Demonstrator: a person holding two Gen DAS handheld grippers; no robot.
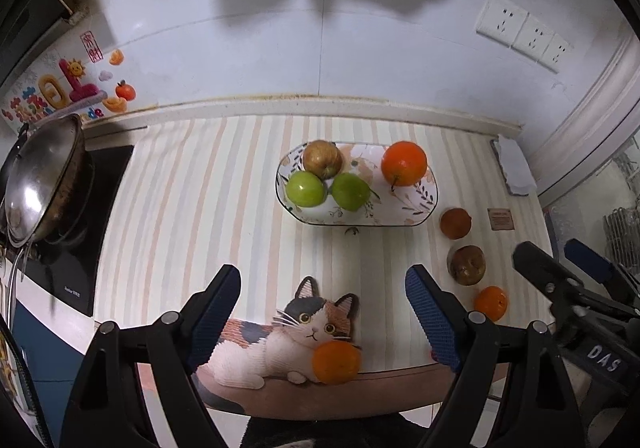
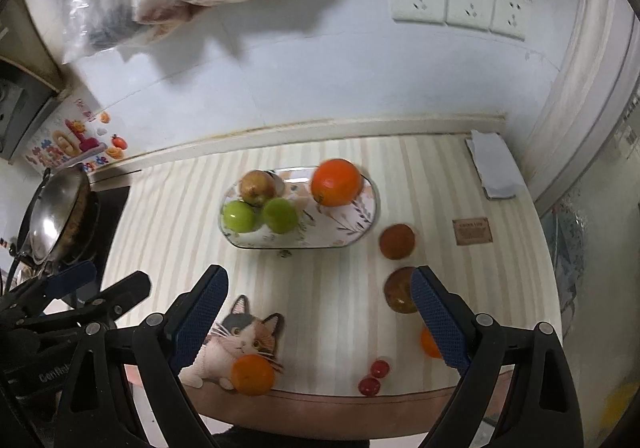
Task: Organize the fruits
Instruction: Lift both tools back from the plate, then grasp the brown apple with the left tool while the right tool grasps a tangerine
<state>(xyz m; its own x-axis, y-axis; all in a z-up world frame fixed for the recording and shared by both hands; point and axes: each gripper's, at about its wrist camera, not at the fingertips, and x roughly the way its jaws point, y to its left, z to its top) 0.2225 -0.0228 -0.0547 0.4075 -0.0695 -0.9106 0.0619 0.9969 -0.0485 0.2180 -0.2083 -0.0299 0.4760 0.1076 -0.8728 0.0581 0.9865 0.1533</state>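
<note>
A floral plate (image 1: pixel 416 208) holds three apples (image 1: pixel 323 159) and an orange (image 1: pixel 404 163); other fruits (image 1: pixel 467 265) lie scattered beside it.

Mat (image 1: pixel 192 200) left of plate (image 1: pixel 400 214): bare, passable. Right of plate: loose fruits (image 1: pixel 467 265) obstruct. Near edge: orange (image 1: pixel 336 362) obstructs.

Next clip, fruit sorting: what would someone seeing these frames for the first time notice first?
The floral plate at the middle of the striped mat draws the eye: a big orange sits at its right end, with two green apples and a brownish apple clustered at its left. Nearer the front edge, a small orange lies on the cat picture. Both grippers, left and right, hang open and empty above the mat.
</note>
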